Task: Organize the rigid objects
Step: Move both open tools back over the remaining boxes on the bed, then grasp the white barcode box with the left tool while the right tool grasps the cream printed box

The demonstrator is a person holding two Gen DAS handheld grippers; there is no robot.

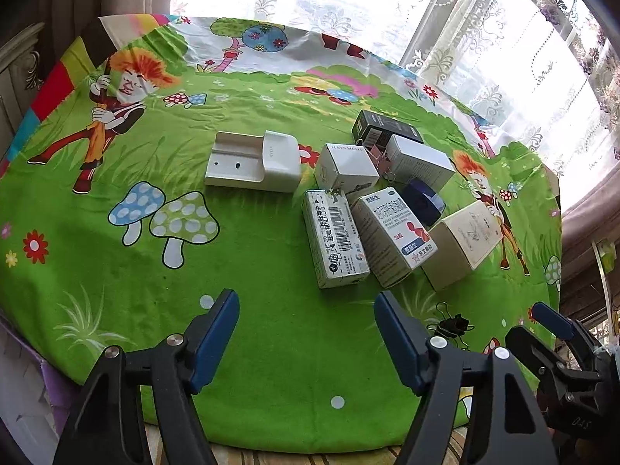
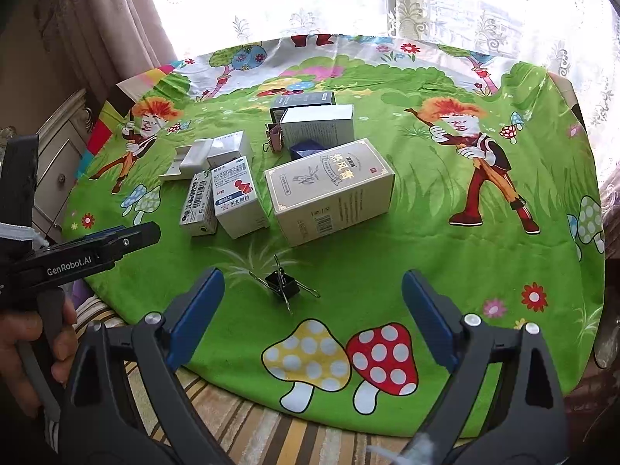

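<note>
Several small boxes lie clustered on a green cartoon-print cloth (image 1: 155, 255): a barcode box (image 1: 335, 238), a white-and-blue medicine box (image 1: 393, 234), a beige box (image 2: 329, 190), a white cube box (image 1: 345, 170) and a white plastic holder (image 1: 254, 161). My left gripper (image 1: 306, 296) hovers open just short of the barcode box, with nothing between its fingers. A black binder clip (image 2: 283, 288) lies on the cloth below my right gripper (image 2: 313, 273), which is open and apart from it.
Behind the cluster sit a black box (image 1: 385, 130), a larger white box (image 1: 420, 162), a dark blue box (image 1: 422, 201) and a pink binder clip (image 1: 378, 157). A hand (image 2: 23, 348) holds the left gripper. Curtains and a bright window stand beyond the far edge.
</note>
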